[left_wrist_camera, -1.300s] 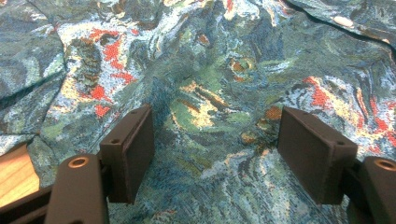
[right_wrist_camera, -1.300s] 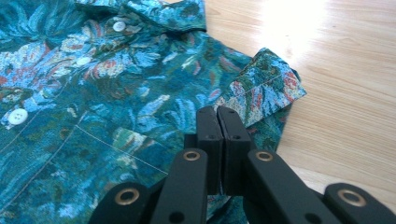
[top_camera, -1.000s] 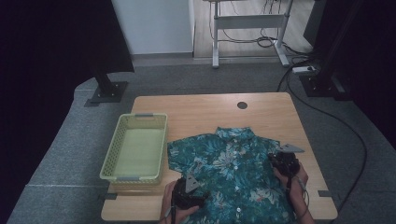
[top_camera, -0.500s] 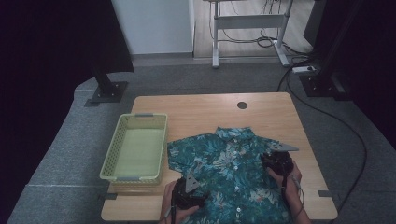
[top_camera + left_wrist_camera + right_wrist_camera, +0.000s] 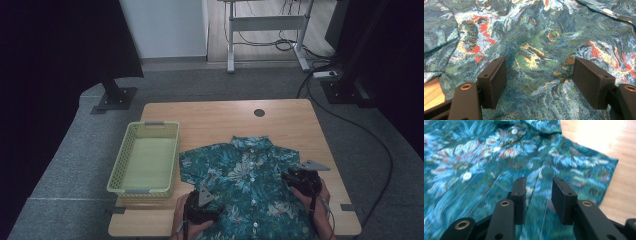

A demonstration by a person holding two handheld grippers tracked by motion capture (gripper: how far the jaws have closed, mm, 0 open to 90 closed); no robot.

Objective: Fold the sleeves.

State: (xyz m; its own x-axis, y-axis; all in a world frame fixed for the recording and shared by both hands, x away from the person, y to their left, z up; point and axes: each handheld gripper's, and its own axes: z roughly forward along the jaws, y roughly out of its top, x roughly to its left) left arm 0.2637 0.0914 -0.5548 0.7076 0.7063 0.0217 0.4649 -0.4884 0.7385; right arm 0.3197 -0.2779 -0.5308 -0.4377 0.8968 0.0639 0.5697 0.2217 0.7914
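Observation:
A teal floral short-sleeved shirt (image 5: pixel 245 175) lies spread flat, buttoned and collar away from me, on the wooden table (image 5: pixel 225 120). My left gripper (image 5: pixel 216 212) hovers over the shirt's lower left part. In the left gripper view it (image 5: pixel 539 62) is wide open just above the wrinkled cloth (image 5: pixel 534 42), with nothing between its jaws. My right gripper (image 5: pixel 289 176) is over the shirt's right shoulder, near the sleeve. In the right gripper view it (image 5: pixel 539 181) has its jaws narrowed but apart, straddling the sleeve seam (image 5: pixel 545 170).
A light green plastic basket (image 5: pixel 119 165) stands on the table's left side, beside the shirt, with nothing in it. A round cable hole (image 5: pixel 259 113) sits at the table's far edge. Bare wood lies beyond the collar and to the right of the sleeve (image 5: pixel 614 150).
My right gripper has moved left from the table's right side onto the shirt's right shoulder. The left gripper has stayed at the shirt's lower left.

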